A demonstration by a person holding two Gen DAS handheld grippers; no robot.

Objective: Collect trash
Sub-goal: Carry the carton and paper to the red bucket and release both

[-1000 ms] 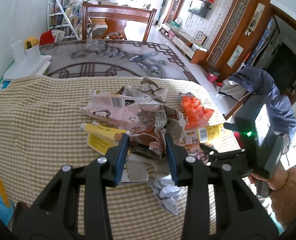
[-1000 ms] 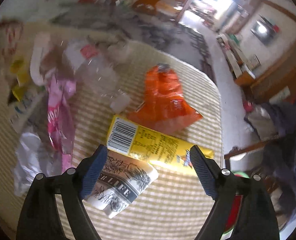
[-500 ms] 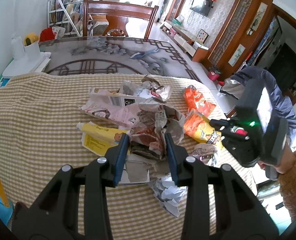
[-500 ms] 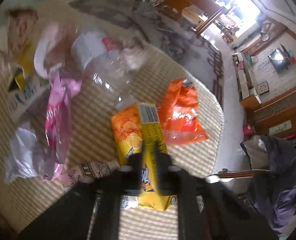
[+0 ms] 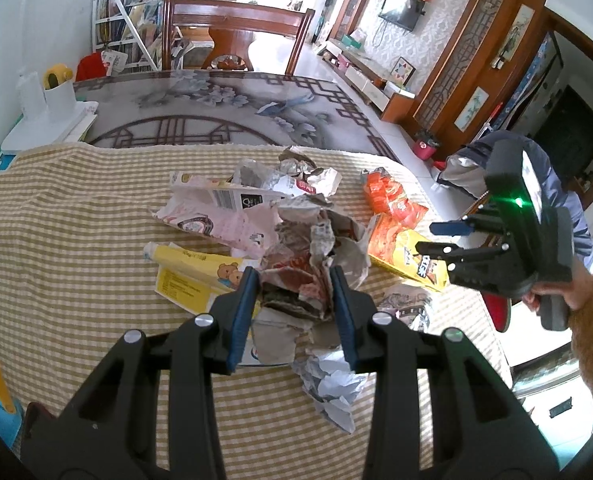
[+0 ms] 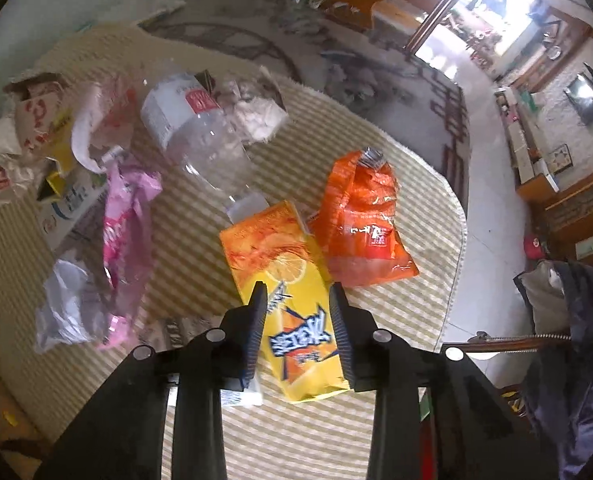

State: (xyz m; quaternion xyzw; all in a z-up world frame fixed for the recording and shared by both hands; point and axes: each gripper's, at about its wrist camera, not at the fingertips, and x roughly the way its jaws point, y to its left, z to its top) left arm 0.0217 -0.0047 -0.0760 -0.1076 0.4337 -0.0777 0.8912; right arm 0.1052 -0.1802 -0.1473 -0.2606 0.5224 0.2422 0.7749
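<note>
The left gripper [image 5: 294, 304] has its fingers [image 5: 243, 316] pressed against both sides of a crumpled paper wad [image 5: 304, 276] in the middle of the trash pile on the checked cloth surface [image 5: 64, 240]. The right gripper [image 6: 298, 332] clamps its fingers [image 6: 256, 328] on a yellow-orange snack bag [image 6: 292, 300], which lies at the right near side of the surface. Just right of that bag lies an orange wrapper [image 6: 362, 220], touching it. Farther left lie a clear plastic bottle [image 6: 200, 140] and a pink wrapper [image 6: 126, 216]. A yellow box [image 5: 192, 272] sits left of the wad.
</note>
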